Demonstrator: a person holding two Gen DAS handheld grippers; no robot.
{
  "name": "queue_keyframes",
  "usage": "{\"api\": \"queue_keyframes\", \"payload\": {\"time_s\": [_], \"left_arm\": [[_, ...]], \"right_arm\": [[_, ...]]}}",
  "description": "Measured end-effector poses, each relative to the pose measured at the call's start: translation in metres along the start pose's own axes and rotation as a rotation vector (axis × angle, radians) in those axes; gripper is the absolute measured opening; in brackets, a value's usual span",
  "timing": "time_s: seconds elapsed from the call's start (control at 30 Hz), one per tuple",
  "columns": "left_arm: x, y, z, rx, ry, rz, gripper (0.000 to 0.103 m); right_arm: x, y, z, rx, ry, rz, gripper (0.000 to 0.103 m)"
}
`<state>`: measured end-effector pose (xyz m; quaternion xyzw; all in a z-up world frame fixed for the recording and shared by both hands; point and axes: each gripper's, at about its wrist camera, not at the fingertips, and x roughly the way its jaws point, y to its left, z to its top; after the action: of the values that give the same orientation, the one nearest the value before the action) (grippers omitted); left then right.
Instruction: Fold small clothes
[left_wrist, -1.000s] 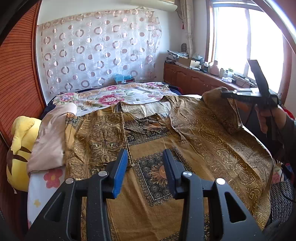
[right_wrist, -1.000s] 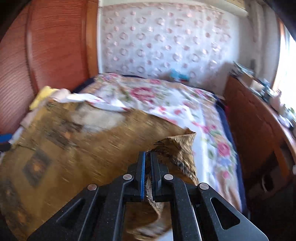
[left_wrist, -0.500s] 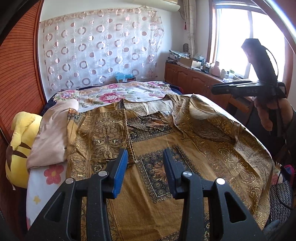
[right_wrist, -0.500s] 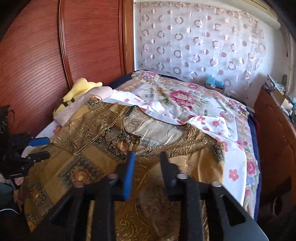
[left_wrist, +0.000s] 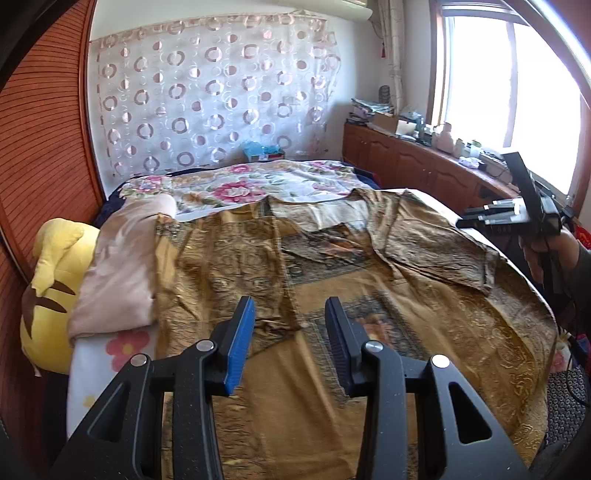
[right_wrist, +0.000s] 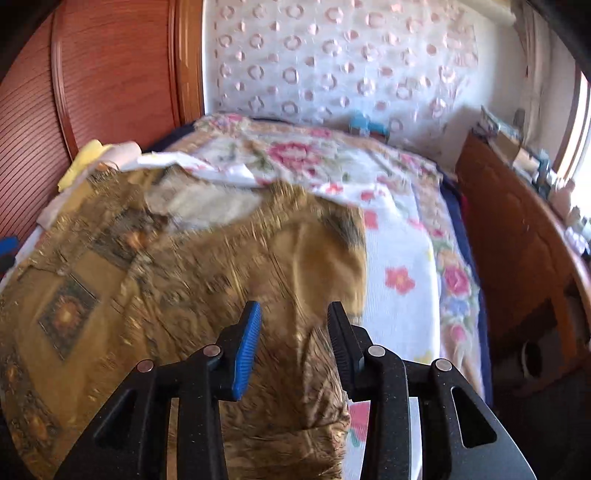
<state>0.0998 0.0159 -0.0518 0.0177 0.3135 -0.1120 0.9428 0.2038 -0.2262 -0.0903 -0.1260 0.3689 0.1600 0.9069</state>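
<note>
Both sleeves of the golden-brown patterned silky garment (left_wrist: 369, 295) lie folded inward ahead of the released left gripper (left_wrist: 290, 332) and right gripper (right_wrist: 293, 334), whose jaws have just been opening with nothing clamped between them; the body fold remains.

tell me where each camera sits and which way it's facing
Left wrist: on the left gripper, looking down the bed over the gold garment toward the curtain; the right gripper and a hand show at right.
Right wrist: on the right gripper, above the garment's right side, facing the curtain and wooden panel; blurred.
Shared: garment, floral sheet, curtain, yellow plush.
</note>
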Motion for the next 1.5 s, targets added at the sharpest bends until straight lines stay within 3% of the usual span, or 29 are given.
{"api": "queue_keyframes", "payload": {"time_s": [0.2, 0.57, 0.73, 1.0, 1.03, 1.1, 1.17, 1.27, 1.5], "left_arm": [[0.004, 0.014, -0.001, -0.014, 0.014, 0.032, 0.040], [0.013, 0.025, -0.004, -0.028, 0.025, 0.043, 0.040], [0.028, 0.040, 0.005, -0.044, 0.025, 0.044, 0.040], [0.054, 0.086, 0.026, -0.015, 0.079, 0.148, 0.040], [0.059, 0.093, 0.029, -0.016, 0.089, 0.155, 0.040], [0.065, 0.103, 0.033, -0.023, 0.095, 0.166, 0.040], [0.074, 0.113, 0.036, -0.033, 0.107, 0.169, 0.040], [0.087, 0.121, 0.038, -0.049, 0.121, 0.173, 0.040], [0.110, 0.128, 0.040, -0.049, 0.143, 0.176, 0.040]], "right_arm": [[0.032, -0.013, 0.002, 0.044, 0.053, -0.041, 0.039], [0.023, -0.024, -0.002, 0.066, 0.054, 0.000, 0.039], [0.042, -0.023, 0.006, 0.064, 0.054, 0.002, 0.039], [0.075, -0.035, 0.027, 0.063, 0.073, -0.024, 0.038], [0.075, -0.037, 0.027, 0.063, 0.065, -0.021, 0.037], [0.076, -0.041, 0.025, 0.058, 0.053, 0.003, 0.017], [0.075, -0.045, 0.022, 0.049, 0.040, 0.009, 0.007], [0.067, -0.054, 0.019, 0.066, -0.002, -0.039, 0.001], [0.065, -0.087, 0.007, 0.144, -0.046, -0.121, 0.000]]}}
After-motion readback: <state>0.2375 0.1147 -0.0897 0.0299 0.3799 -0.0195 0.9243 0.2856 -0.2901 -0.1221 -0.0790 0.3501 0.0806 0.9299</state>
